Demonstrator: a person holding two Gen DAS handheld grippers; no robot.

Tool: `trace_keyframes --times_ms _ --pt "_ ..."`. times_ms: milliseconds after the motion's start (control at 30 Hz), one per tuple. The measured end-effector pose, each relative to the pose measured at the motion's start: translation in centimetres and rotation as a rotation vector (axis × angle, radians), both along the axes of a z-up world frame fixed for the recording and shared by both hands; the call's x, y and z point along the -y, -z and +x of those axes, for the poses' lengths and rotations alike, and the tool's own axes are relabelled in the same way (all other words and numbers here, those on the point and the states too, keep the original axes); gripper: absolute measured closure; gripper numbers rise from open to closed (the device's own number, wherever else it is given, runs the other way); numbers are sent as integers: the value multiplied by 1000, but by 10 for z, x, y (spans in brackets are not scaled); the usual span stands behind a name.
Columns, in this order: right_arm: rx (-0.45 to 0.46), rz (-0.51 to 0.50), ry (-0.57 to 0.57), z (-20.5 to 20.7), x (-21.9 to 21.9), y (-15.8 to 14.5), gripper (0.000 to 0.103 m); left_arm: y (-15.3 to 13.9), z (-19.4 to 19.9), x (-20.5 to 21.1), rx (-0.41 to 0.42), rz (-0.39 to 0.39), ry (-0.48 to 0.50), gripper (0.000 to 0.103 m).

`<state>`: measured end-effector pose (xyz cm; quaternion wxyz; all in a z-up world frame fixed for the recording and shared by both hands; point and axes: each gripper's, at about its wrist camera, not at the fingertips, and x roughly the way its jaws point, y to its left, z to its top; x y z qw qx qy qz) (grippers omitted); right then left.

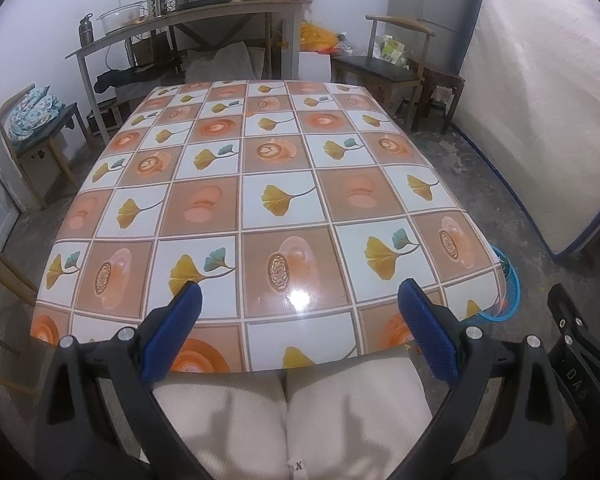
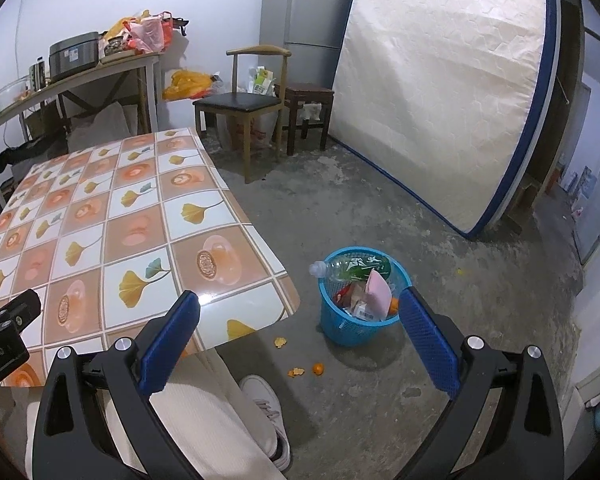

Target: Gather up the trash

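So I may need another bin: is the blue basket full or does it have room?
Full. The blue basket is piled to its rim with wrappers, and a plastic bottle lies across the top, sticking out.

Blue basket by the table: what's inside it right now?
The basket holds a clear plastic bottle lying across the rim, a pink paper, printed wrappers and something orange at the edge. Anything deeper is covered by that pile.
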<state>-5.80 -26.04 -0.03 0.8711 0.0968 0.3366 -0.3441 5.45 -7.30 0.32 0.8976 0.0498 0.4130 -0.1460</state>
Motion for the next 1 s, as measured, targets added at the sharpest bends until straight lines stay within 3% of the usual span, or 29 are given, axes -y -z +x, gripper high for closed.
trace_keyframes --times_ms 1000 --pt "0 44 1 -2 14 13 6 -1 -4 7 14 28 3 8"
